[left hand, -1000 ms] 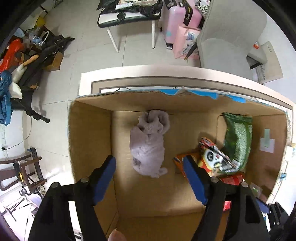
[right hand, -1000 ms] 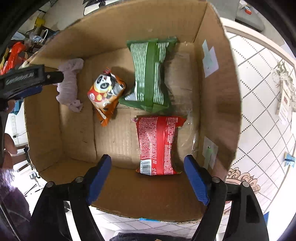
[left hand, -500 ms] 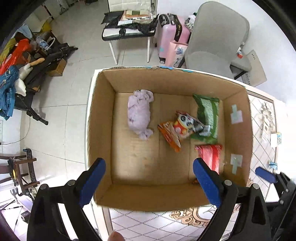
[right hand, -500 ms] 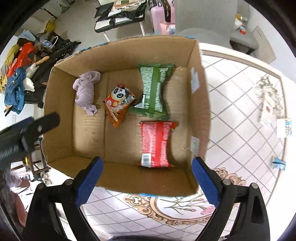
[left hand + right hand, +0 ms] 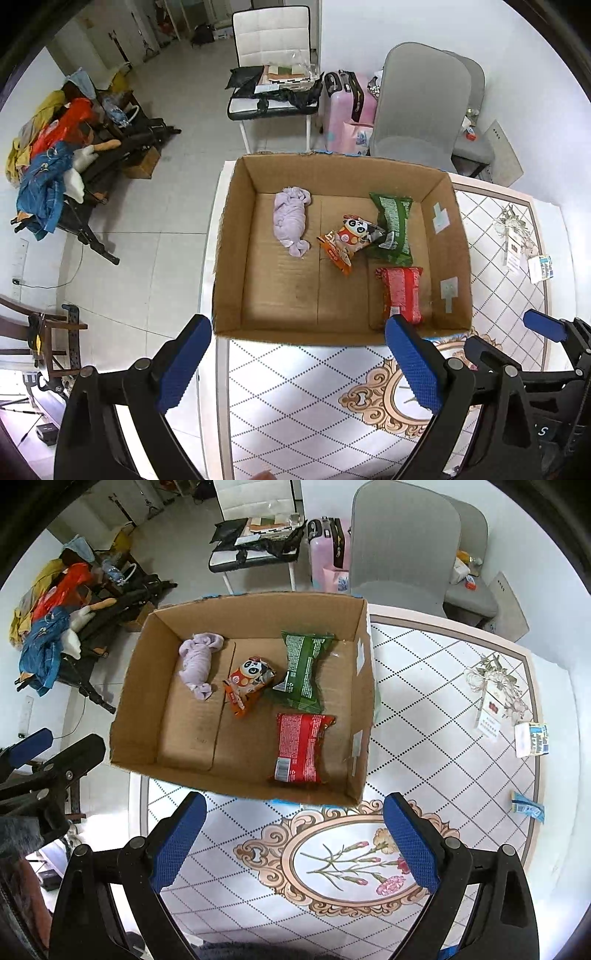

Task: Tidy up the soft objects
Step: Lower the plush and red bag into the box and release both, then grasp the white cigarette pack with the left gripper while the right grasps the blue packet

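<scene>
An open cardboard box (image 5: 236,258) (image 5: 144,686) stands on the patterned table. Inside lie a lilac cloth bundle (image 5: 290,225) (image 5: 197,661), an orange panda snack bag (image 5: 349,238) (image 5: 249,681), a green packet (image 5: 393,229) (image 5: 303,670) and a red packet (image 5: 400,293) (image 5: 301,747). My left gripper (image 5: 299,365) is open and empty, held above the table just in front of the box. My right gripper (image 5: 295,843) is open and empty, also in front of the box, over the flower medallion.
The table (image 5: 424,709) right of the box holds a white card (image 5: 489,716), a small carton (image 5: 532,738) and a blue sachet (image 5: 528,808). Behind the table stand a grey chair (image 5: 402,546), a pink suitcase (image 5: 347,114) and a loaded side table (image 5: 273,92). Clutter (image 5: 55,155) lies at left.
Both grippers have pulled back and up out of the box, so the whole box and table now show. The objects in the box have not moved.
</scene>
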### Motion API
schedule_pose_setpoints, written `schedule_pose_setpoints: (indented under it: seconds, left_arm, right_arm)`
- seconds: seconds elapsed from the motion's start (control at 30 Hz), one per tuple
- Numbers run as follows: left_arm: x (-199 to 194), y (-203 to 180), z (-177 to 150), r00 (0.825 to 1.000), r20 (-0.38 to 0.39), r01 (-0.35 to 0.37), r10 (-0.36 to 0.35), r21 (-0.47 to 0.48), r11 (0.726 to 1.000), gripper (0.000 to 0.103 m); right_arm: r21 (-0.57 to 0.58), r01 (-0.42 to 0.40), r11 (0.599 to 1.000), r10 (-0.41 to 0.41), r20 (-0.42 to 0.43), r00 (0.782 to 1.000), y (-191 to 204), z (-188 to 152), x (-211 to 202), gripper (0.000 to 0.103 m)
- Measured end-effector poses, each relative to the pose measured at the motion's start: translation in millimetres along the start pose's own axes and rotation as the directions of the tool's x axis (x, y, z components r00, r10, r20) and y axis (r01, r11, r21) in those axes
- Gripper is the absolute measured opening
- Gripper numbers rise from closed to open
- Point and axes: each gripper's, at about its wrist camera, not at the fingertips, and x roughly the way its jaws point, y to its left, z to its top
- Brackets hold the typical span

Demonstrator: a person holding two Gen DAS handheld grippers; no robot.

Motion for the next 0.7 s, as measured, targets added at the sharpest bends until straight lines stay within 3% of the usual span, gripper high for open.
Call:
schedule_pose_setpoints:
  seconds: [0.27,0.37,0.47,0.6,0.7]
  left_arm:
    - [-18.0,-9.1,-8.1,1.0,0.016,-0.02,0.02,-0.022,1.0,0.097]
    - [-21.8,-21.1,-5.6,0.999,0.016,-0.032,0.032,-0.017,0.999,0.097]
    - [-24.3,-45.4,-2.6,0.999,0.025,-0.038,0.038,0.008,0.999,0.097]
    - [-15.2,-110.4,5.9,1.0,0.027,-0.008,0.005,0.104,0.995,0.097]
    - [-0.3,-173.0,12.2,0.999,-0.003,0.039,-0.039,0.191,0.981,0.097]
  right_arm:
    - [-0.007,-0.046,0.999,0.047,0.023,0.999,-8.8,-6.5,-19.6,0.098]
    - [0.039,-0.103,0.994,0.102,0.024,0.994,-28.1,-6.4,-22.1,0.098]
    - [0.143,-0.157,0.977,0.153,0.039,0.988,-69.3,-11.2,-24.1,0.098]
    - [0.335,-0.147,0.931,0.137,0.054,0.989,-159.8,-27.0,-21.6,0.098]
    - [0.544,-0.138,0.828,0.141,0.036,0.989,-261.5,-50.6,-7.9,0.098]
